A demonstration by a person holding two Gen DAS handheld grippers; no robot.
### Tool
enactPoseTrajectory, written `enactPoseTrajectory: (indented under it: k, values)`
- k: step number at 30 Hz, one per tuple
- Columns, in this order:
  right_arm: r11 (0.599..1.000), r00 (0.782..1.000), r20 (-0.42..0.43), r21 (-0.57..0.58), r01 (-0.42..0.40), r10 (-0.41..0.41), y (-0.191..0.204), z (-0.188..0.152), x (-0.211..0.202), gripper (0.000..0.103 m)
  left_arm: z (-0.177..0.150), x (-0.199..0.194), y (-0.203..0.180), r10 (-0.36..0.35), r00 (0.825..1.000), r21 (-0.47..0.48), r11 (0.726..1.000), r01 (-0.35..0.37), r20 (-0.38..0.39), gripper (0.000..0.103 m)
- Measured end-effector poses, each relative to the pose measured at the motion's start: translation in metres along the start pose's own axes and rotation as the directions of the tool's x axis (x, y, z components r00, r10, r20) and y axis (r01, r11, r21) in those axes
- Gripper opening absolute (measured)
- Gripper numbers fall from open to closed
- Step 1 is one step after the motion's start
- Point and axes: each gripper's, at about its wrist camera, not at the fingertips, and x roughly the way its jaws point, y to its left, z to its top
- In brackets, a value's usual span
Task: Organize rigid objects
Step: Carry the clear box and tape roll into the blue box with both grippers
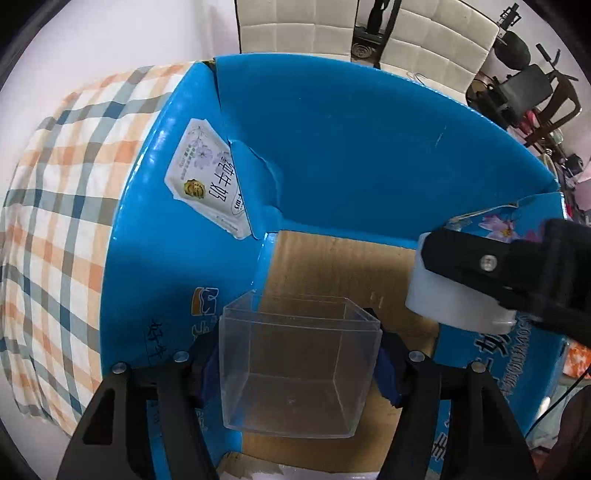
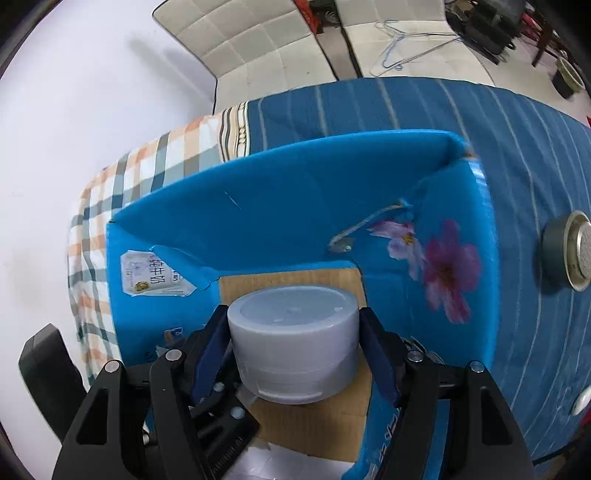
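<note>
My left gripper (image 1: 297,373) is shut on a clear square plastic box (image 1: 291,325), held with its open side towards the camera. It hangs just above the brown floor (image 1: 332,266) of an open blue carton (image 1: 332,147). My right gripper (image 2: 295,343) is shut on a white round lidded container (image 2: 291,328), its blue pads (image 2: 212,350) pressing both sides. It also hangs over the blue carton (image 2: 277,214), near the right flap. The left wrist view shows the right gripper (image 1: 517,269) and the white container (image 1: 436,295) at the right.
The carton's flaps stand up around both grippers; a milk label (image 1: 207,173) is on the left flap. A checked cloth (image 1: 55,221) lies to the left, a blue striped cloth (image 2: 517,147) to the right with a round metal-lidded tin (image 2: 572,254). White chairs (image 1: 295,26) stand behind.
</note>
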Motion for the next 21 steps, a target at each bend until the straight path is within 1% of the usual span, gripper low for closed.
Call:
enactPoseTrajectory:
  k: [3,5,8,12,21]
  values:
    - [0.999,1.0,-0.015,-0.024,0.026,-0.026,0.006,0.005,0.012,0.071,-0.002,0.002,-0.001,0.018,1.0,-0.013,1.0,-0.018,0.005,0.064]
    - [0.999,0.999,-0.038,-0.036,0.03,-0.032,0.008,0.007,0.02,0.071,-0.004,0.006,-0.002,0.022,1.0,-0.017,1.0,-0.023,-0.008,0.064]
    - [0.998,0.997,-0.06,-0.05,0.037,-0.04,0.011,0.011,0.03,0.071,-0.005,0.011,0.0,-0.012,1.0,-0.044,0.999,0.01,-0.027,0.064]
    - [0.998,0.995,-0.084,-0.057,0.039,-0.044,0.013,0.017,0.04,0.071,-0.005,0.014,0.002,-0.034,0.999,-0.067,0.997,0.031,-0.038,0.064]
    - [0.999,0.99,-0.14,-0.039,0.009,-0.015,0.011,0.025,0.057,0.072,-0.001,0.021,0.003,-0.07,0.994,-0.066,0.996,0.065,-0.08,0.064]
